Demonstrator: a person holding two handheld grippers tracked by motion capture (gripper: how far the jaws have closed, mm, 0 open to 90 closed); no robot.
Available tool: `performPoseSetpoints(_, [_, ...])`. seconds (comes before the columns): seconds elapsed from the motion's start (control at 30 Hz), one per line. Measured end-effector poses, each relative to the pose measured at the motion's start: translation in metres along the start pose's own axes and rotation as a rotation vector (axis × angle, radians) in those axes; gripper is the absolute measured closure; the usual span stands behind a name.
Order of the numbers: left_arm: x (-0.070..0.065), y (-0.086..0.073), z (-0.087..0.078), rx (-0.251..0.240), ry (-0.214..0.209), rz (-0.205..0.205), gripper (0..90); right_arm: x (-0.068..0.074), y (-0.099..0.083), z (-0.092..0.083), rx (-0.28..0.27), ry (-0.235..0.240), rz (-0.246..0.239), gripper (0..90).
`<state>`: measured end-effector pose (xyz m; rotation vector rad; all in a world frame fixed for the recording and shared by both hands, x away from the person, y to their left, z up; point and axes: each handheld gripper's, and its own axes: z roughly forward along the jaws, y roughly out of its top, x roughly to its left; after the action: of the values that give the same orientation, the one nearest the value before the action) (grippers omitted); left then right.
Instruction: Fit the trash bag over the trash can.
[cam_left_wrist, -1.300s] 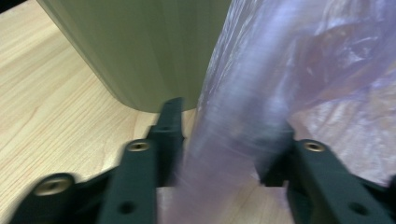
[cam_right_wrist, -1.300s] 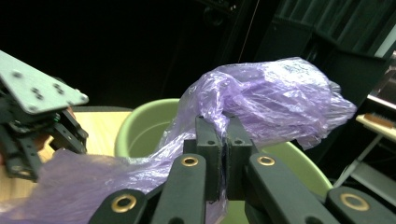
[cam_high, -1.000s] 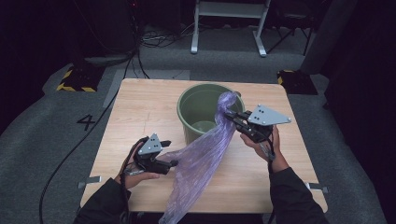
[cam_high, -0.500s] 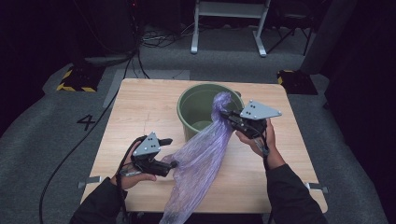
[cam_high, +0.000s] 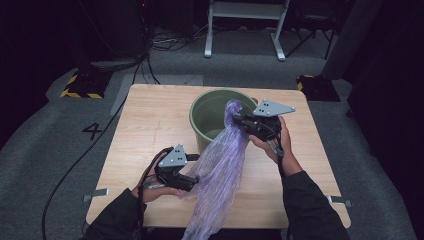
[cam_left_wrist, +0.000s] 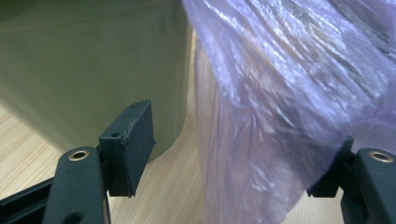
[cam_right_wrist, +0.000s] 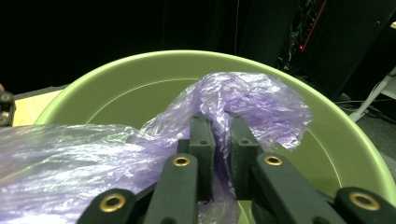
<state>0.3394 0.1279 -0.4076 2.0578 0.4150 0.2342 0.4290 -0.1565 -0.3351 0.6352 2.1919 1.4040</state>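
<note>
Wooden table (cam_high: 150, 125), right gripper (cam_right_wrist: 217, 140) pinching purple bag (cam_right_wrist: 243, 100) above green bucket (cam_right_wrist: 116, 88), left gripper (cam_left_wrist: 233, 154) apart, bag seemingly loose between

Bag (cam_high: 220, 170) draped across bucket (cam_high: 202, 117) rim

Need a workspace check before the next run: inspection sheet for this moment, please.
Surface: wooden table, bare wood around the work.
Job's things: green bucket upright; purple plastic bag draped from its rim over the table's near edge.
Clutter: nothing seen.
Grippers: right gripper pinches the bag's top above the bucket, jaws have just been easing open; left gripper open around the bag's lower part, jaws have just been closing.
Cables: black cable across the floor.
Surroundings: grey floor, number 4, white stand.
</note>
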Motion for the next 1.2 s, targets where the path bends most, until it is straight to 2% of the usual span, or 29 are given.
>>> performPoseSetpoints(0.07, [-0.003,0.001,0.004,-0.001,0.011,0.010,36.2,0.000,0.001,0.001,0.005,-0.009,0.003,73.6])
performPoseSetpoints(0.13, [-0.004,0.003,0.008,0.018,0.042,0.023,47.1,0.000,0.002,0.002,0.005,-0.006,0.015,70.0])
performPoseSetpoints(0.17, [-0.005,0.003,0.011,0.028,0.055,0.025,58.3,0.002,0.002,0.003,0.006,-0.008,0.018,63.4])
performPoseSetpoints(0.2, [-0.005,0.003,0.013,0.033,0.060,0.023,58.3,0.002,0.002,0.003,0.006,-0.008,0.018,63.4])
performPoseSetpoints(0.23, [-0.005,0.002,0.014,0.041,0.067,0.029,65.7,0.001,0.003,0.003,0.008,-0.015,0.022,57.9])
performPoseSetpoints(0.3, [-0.006,0.002,0.016,0.040,0.072,0.047,74.2,0.002,0.003,0.004,0.021,-0.014,0.034,46.9])
performPoseSetpoints(0.33, [-0.007,0.002,0.016,0.039,0.077,0.051,82.4,0.003,0.004,0.004,0.031,-0.011,0.029,43.0])
performPoseSetpoints(0.37, [-0.007,0.002,0.015,0.033,0.080,0.057,82.4,0.004,0.004,0.003,0.033,-0.021,0.024,41.9])
performPoseSetpoints(0.43, [-0.008,0.002,0.014,0.022,0.083,0.062,88.5,0.006,0.005,0.002,0.028,-0.032,0.023,38.5])
performPoseSetpoints(0.5, [-0.007,0.002,0.013,0.017,0.090,0.059,89.3,0.007,0.006,0.001,0.031,-0.048,0.017,37.4])
performPoseSetpoints(0.6, [-0.006,0.002,0.010,0.020,0.101,0.065,89.5,0.008,0.009,-0.002,0.027,-0.081,0.018,39.3])
performPoseSetpoints(0.63, [-0.006,0.002,0.010,0.014,0.102,0.060,89.5,0.007,0.009,-0.003,0.027,-0.087,0.022,44.1])
performPoseSetpoints(0.67, [-0.005,0.002,0.009,0.008,0.095,0.058,89.5,0.005,0.011,-0.005,0.029,-0.098,0.010,60.0])
performPoseSetpoints(0.7, [-0.005,0.002,0.008,0.008,0.098,0.061,89.5,0.005,0.011,-0.005,0.029,-0.098,0.010,60.0])
performPoseSetpoints(0.8, [-0.006,0.005,0.005,-0.006,0.105,0.059,89.4,0.002,0.014,-0.006,0.028,-0.099,-0.006,76.0])
performPoseSetpoints(0.87, [-0.006,0.009,0.003,-0.012,0.112,0.067,89.4,0.001,0.017,-0.005,0.032,-0.093,-0.018,82.7])
performPoseSetpoints(0.97, [-0.006,0.015,-0.001,-0.020,0.127,0.079,89.4,-0.001,0.022,0.001,0.052,-0.102,-0.027,84.8])
performPoseSetpoints(1.03, [-0.005,0.020,-0.004,-0.028,0.140,0.089,89.4,-0.004,0.026,0.005,0.069,-0.108,-0.014,83.3])
performPoseSetpoints(1.1, [-0.004,0.024,-0.008,-0.044,0.146,0.086,89.4,-0.009,0.029,0.010,0.084,-0.110,0.014,78.3])
performPoseSetpoints(1.17, [-0.003,0.028,-0.010,-0.055,0.154,0.080,89.5,-0.014,0.032,0.016,0.120,-0.126,0.040,71.0])
performPoseSetpoints(1.2, [-0.002,0.030,-0.011,-0.060,0.152,0.077,89.5,-0.017,0.033,0.019,0.136,-0.118,0.053,69.1])
